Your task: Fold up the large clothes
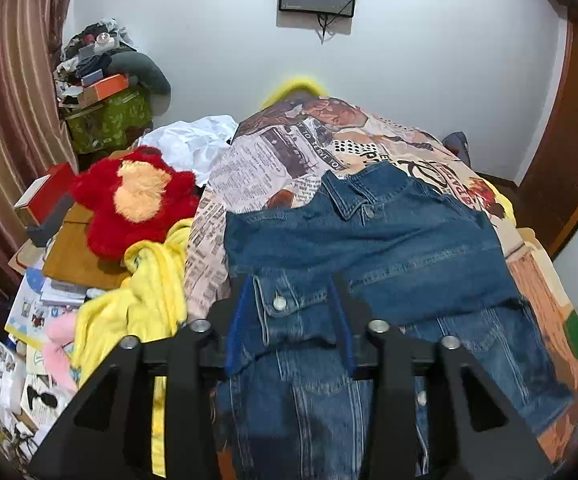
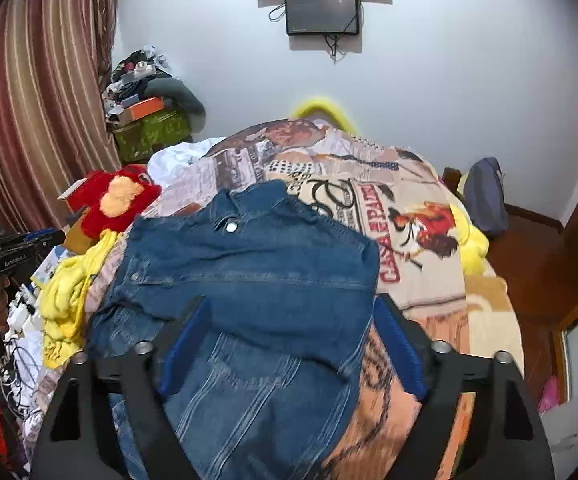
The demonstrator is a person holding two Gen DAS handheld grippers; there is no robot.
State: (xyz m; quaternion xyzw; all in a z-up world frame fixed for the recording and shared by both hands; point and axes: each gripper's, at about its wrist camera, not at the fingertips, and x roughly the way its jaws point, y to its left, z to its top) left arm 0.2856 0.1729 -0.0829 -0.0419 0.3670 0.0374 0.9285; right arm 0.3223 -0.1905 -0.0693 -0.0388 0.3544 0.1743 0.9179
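Observation:
A blue denim jacket (image 1: 369, 248) lies on a bed covered by a newspaper-print blanket (image 1: 249, 176), collar toward the far wall. My left gripper (image 1: 291, 284) has its jaws around a sleeve cuff with a metal button (image 1: 279, 302) and holds it over the jacket's front. In the right wrist view the jacket (image 2: 257, 264) lies spread, and my right gripper (image 2: 289, 308) hovers over its lower half with jaws wide apart, holding nothing. The other gripper shows at the left edge (image 2: 5, 252).
A red plush toy (image 1: 137, 200), a yellow cloth (image 1: 145, 296), white fabric (image 1: 193, 144) and papers crowd the bed's left side. Striped curtains (image 1: 5, 120) hang left. A cluttered green box (image 1: 109, 116) stands in the corner. A backpack (image 2: 485, 196) sits right of the bed.

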